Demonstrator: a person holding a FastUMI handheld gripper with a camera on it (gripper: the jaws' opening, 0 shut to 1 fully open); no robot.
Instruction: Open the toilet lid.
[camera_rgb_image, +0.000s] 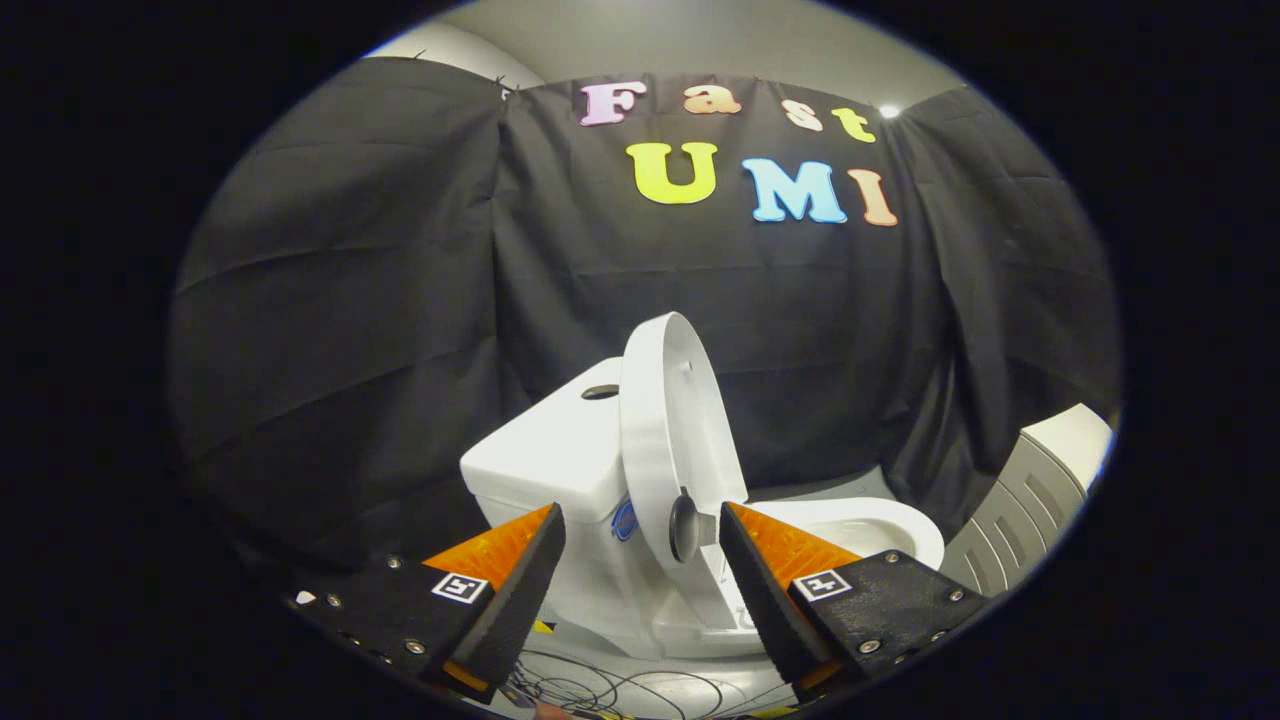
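A white toilet stands just ahead of my fingers, seen from its side. Its lid (668, 430) is raised upright and leans back against the white tank (555, 455), which has a round flush hole on top. The open bowl rim (880, 530) stretches out to the right of the lid. A dark round hinge cap (684, 525) sits at the lid's base. My gripper (640, 545) is open, its two fingers spread wide on either side of the lid's lower edge without touching it.
A grey ribbed bin with a white top (1030, 500) stands to the right of the bowl. Thin black cables (600, 690) lie on the floor below the fingers. Black cloth walls close in the space behind and on both sides.
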